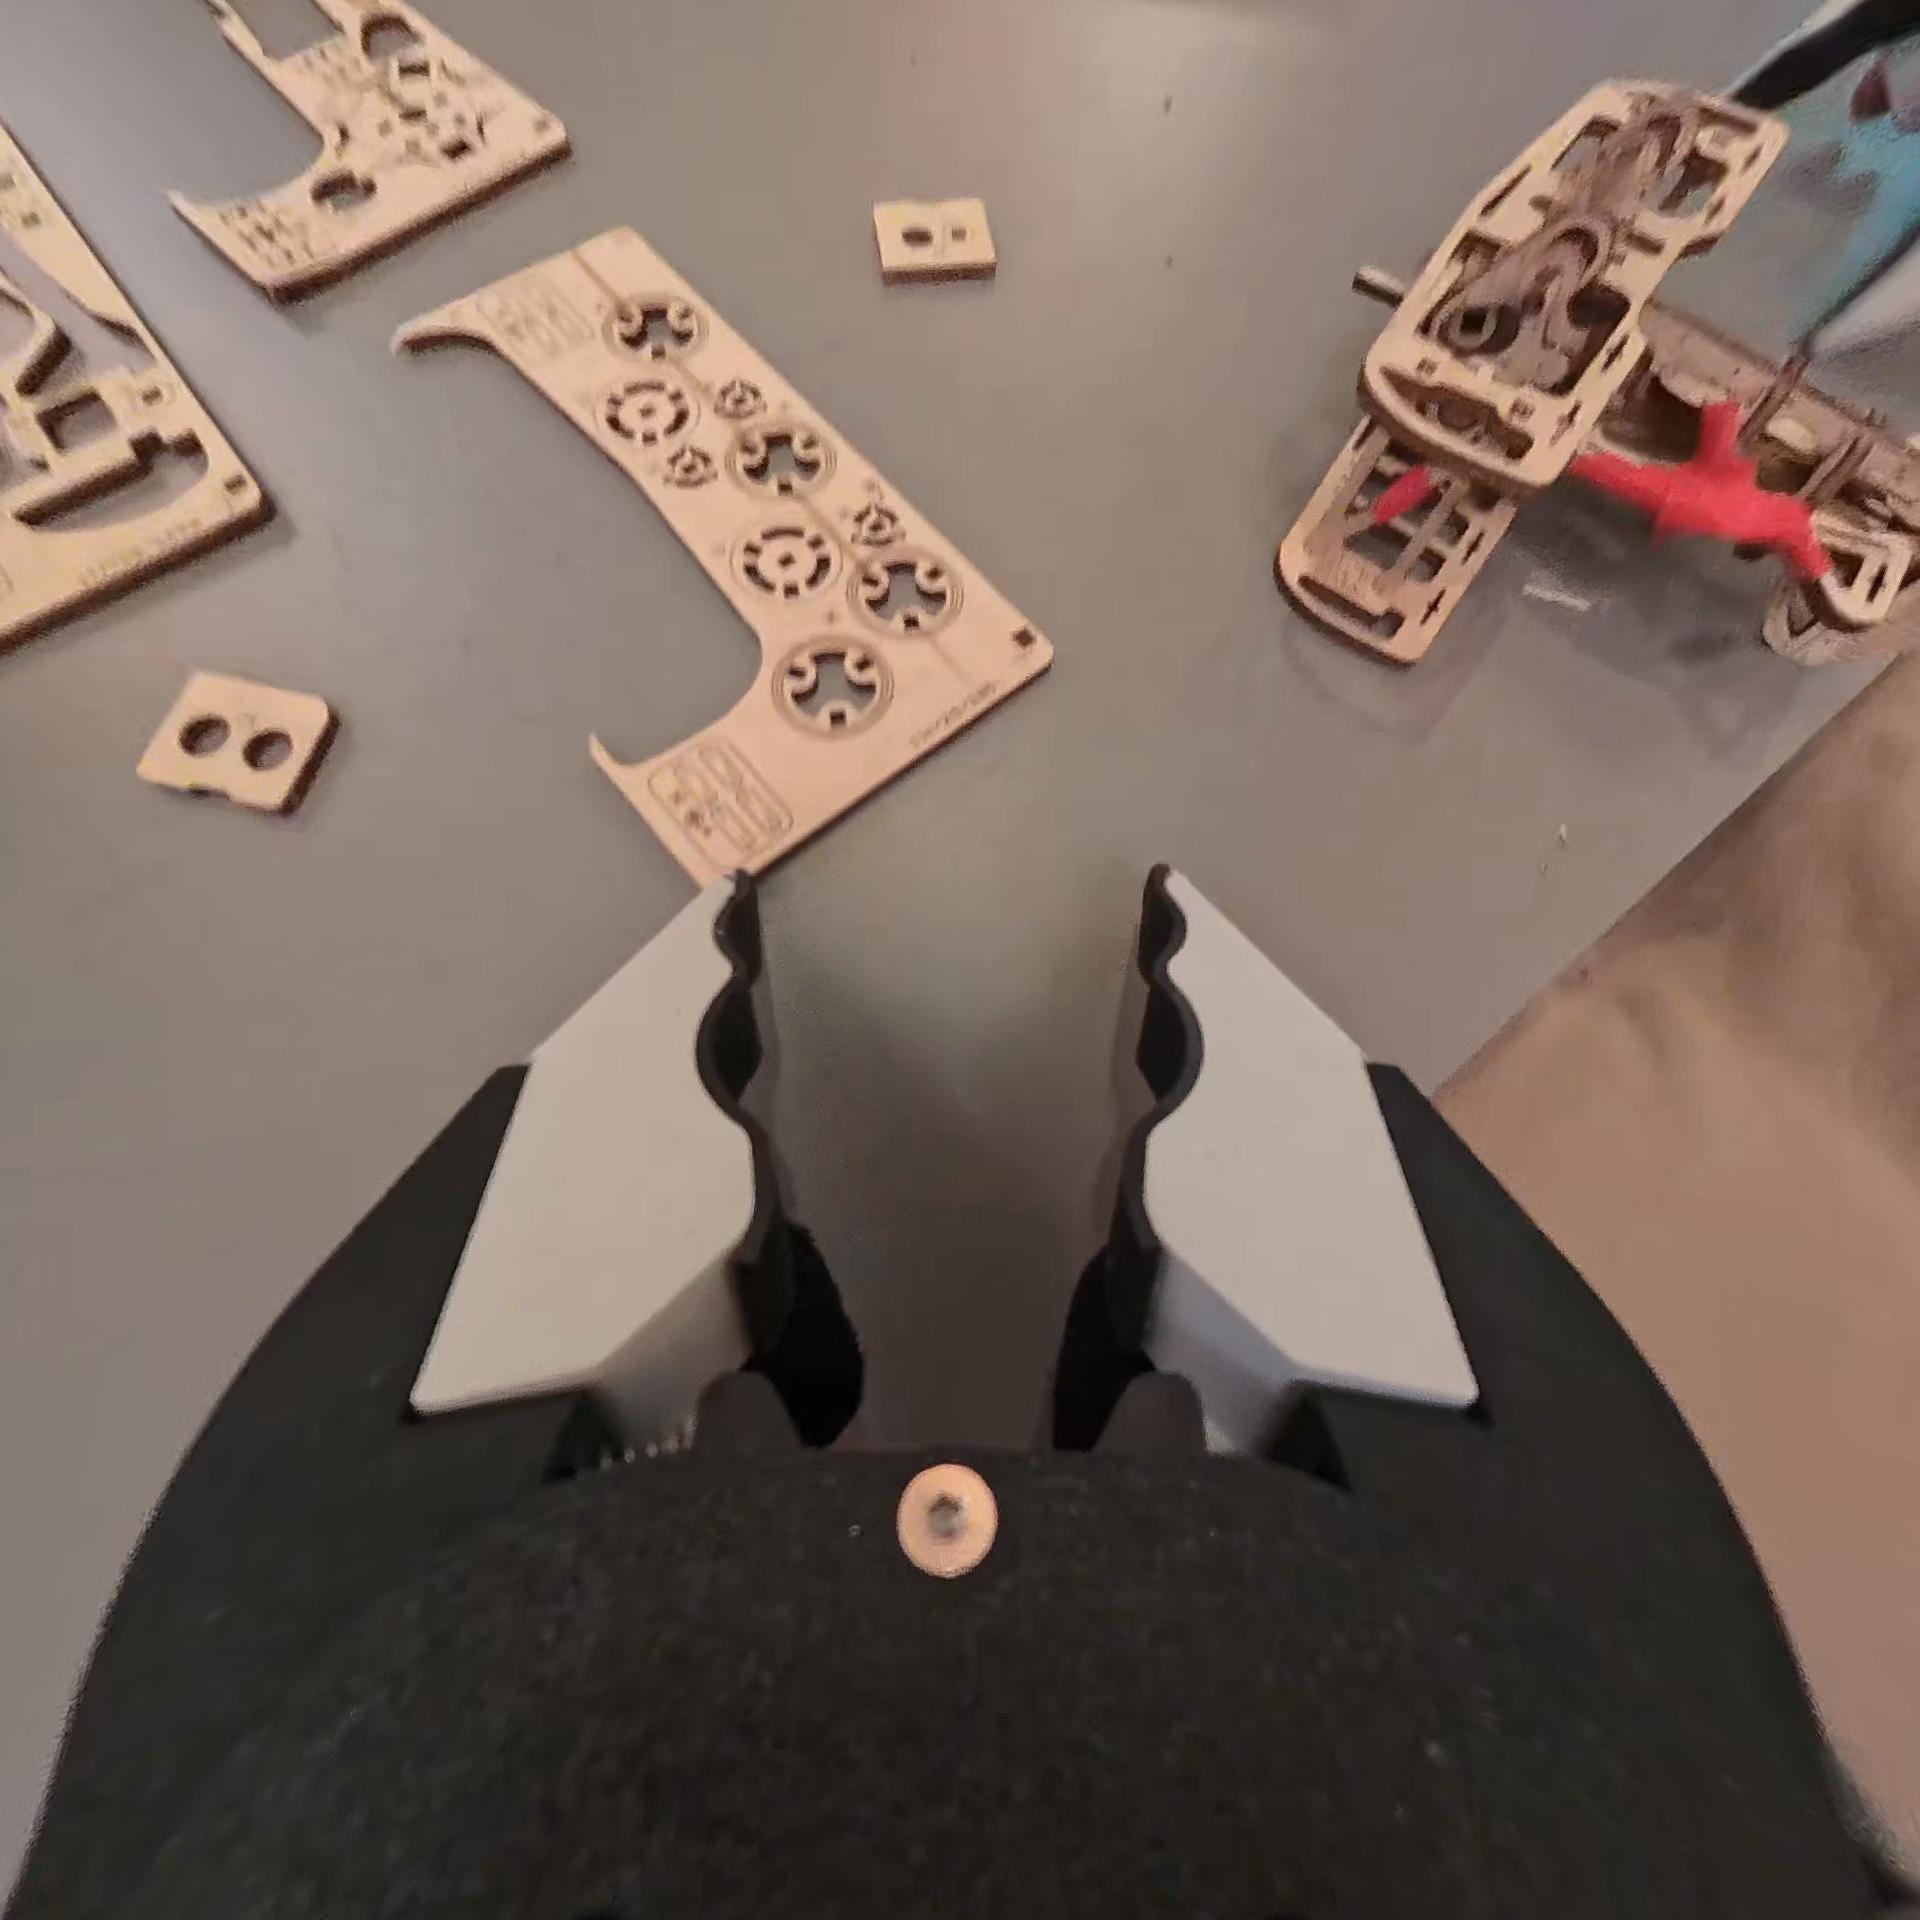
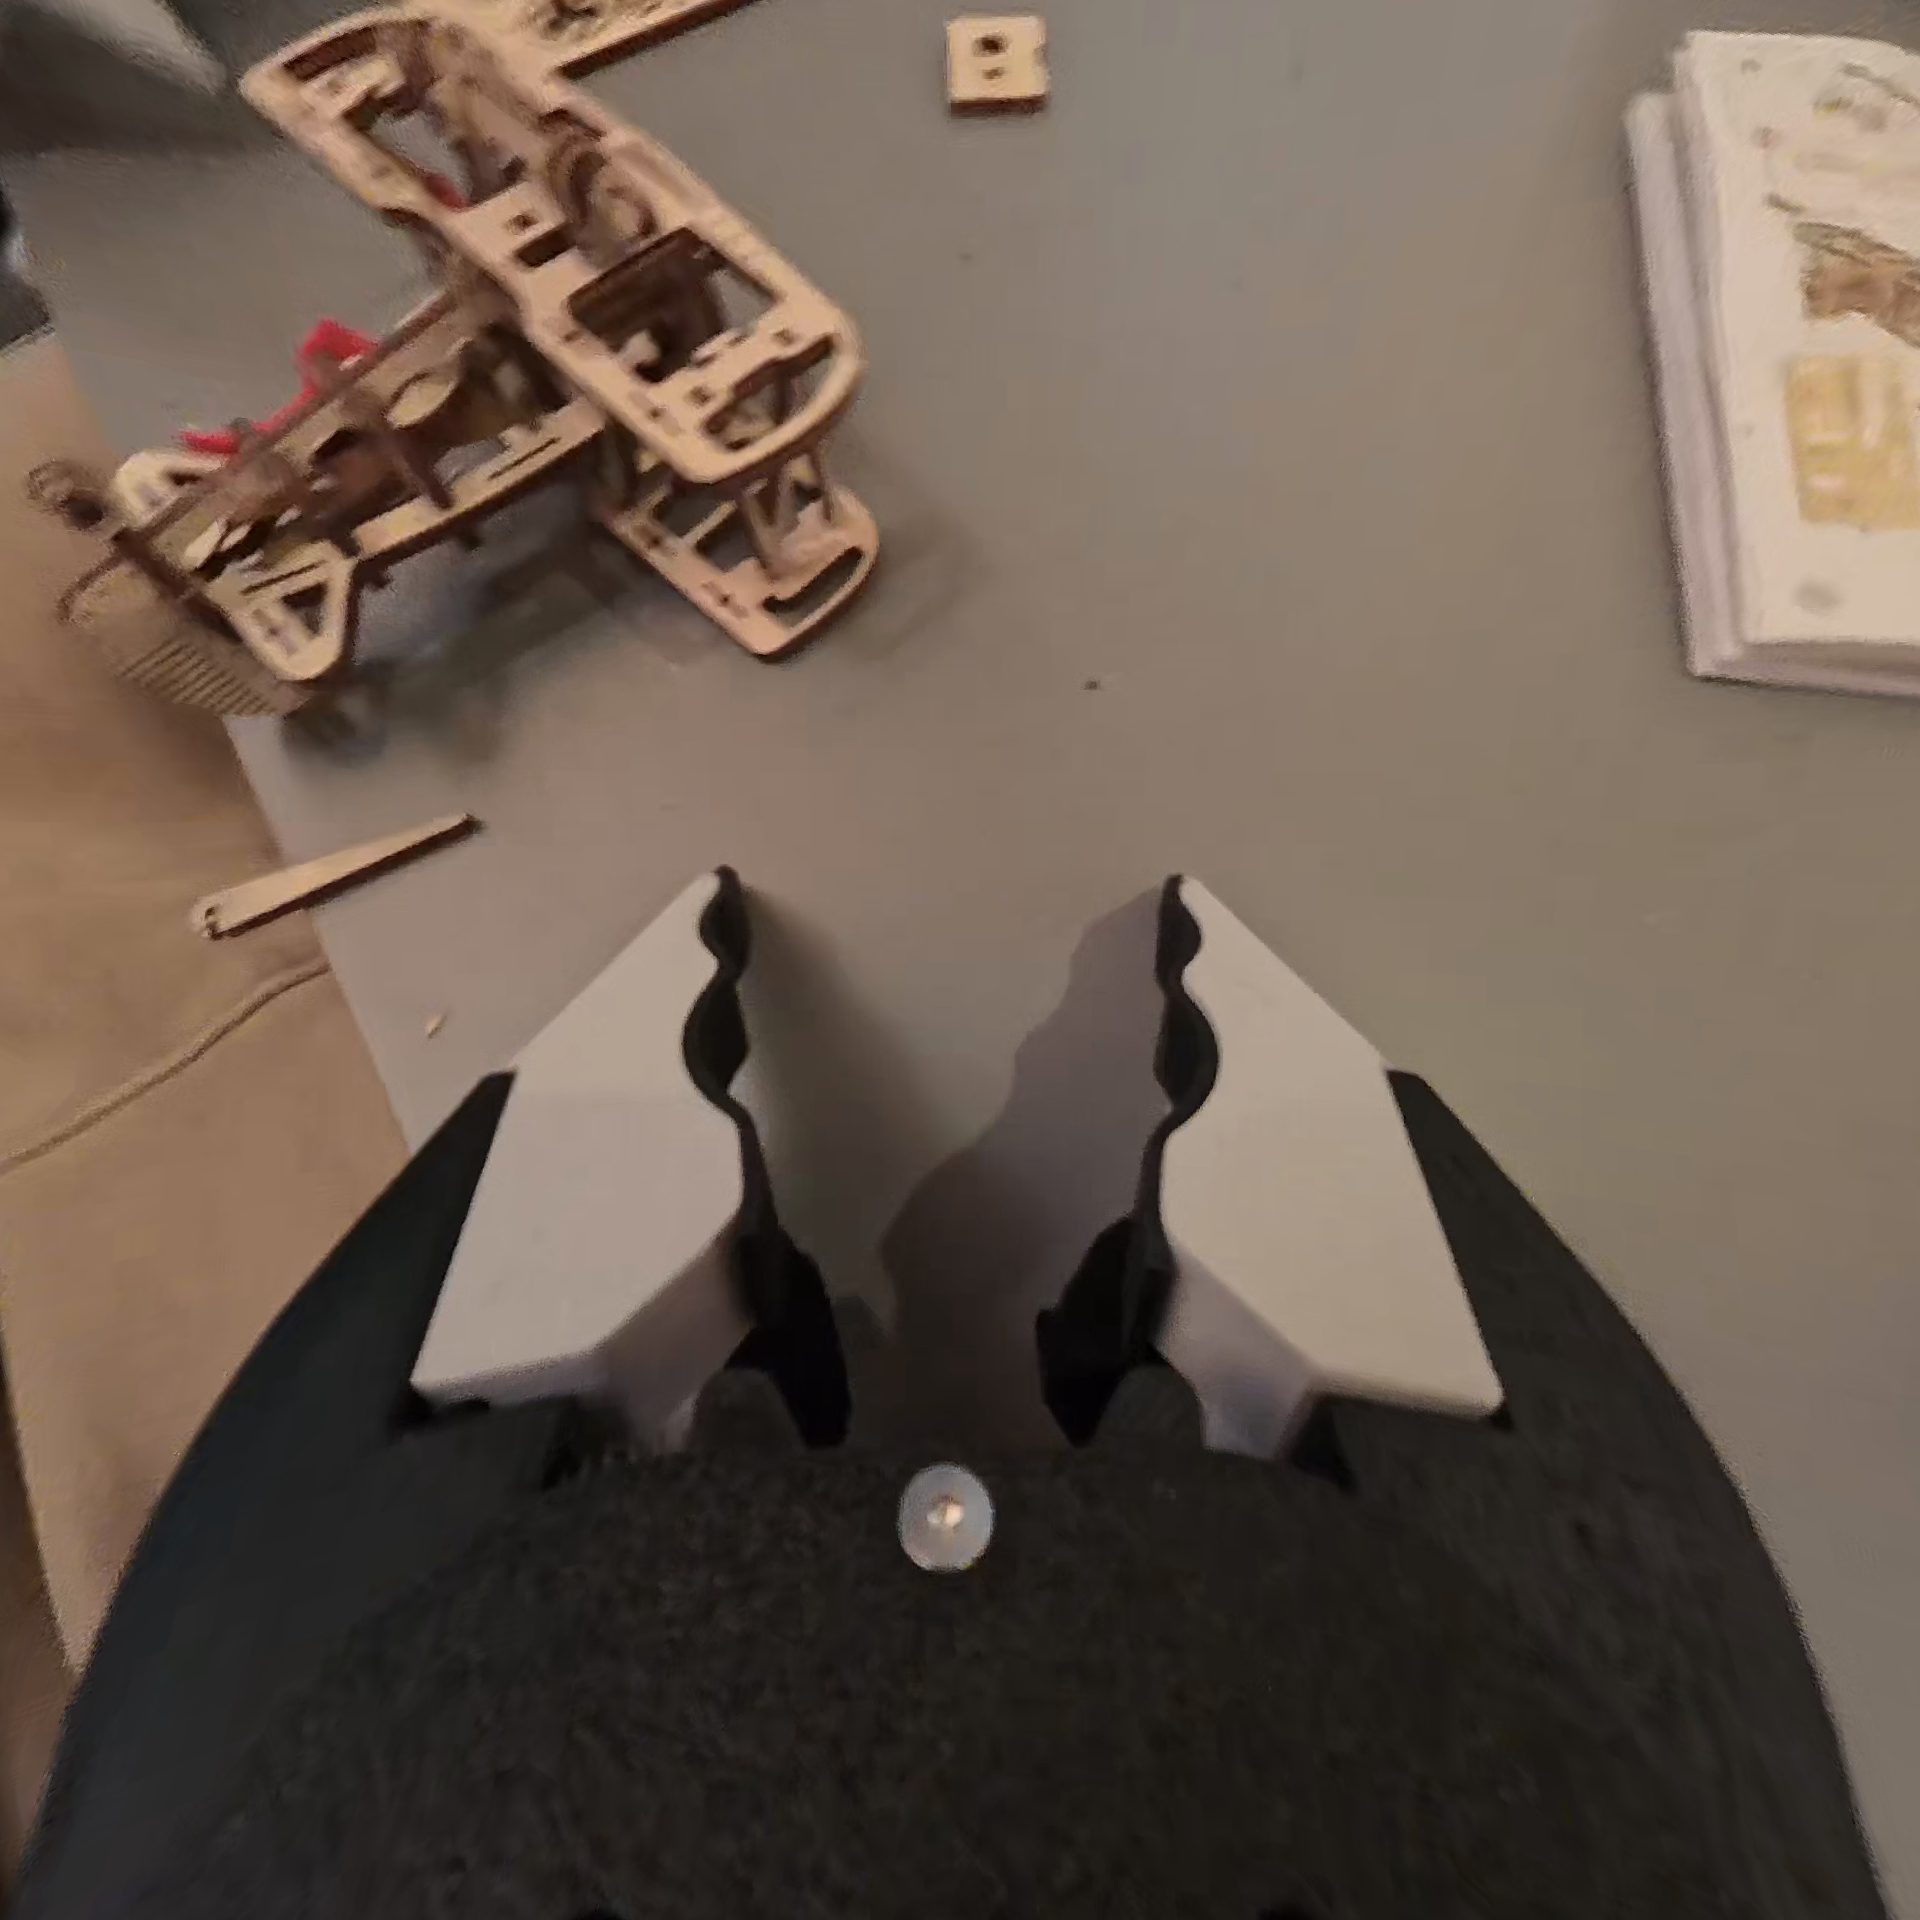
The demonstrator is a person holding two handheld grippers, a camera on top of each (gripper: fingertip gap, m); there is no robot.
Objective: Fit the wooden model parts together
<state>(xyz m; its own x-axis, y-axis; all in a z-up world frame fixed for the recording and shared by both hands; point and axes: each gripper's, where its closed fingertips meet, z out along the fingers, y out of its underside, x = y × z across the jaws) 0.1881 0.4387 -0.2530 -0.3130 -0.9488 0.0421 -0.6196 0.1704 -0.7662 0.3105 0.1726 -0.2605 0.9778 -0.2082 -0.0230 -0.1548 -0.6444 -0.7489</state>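
Observation:
A part-built wooden biplane model with a red propeller stands at the right on the grey table; it also shows in the right wrist view at upper left. My left gripper is open and empty, just below a laser-cut wooden sheet with round gear parts. My right gripper is open and empty over bare table, below and right of the model. A thin wooden strip lies at the table edge to its left.
More cut sheets and small two-hole wooden offcuts lie on the table. A booklet stack sits at the right. Beige cloth lies beyond the table edge.

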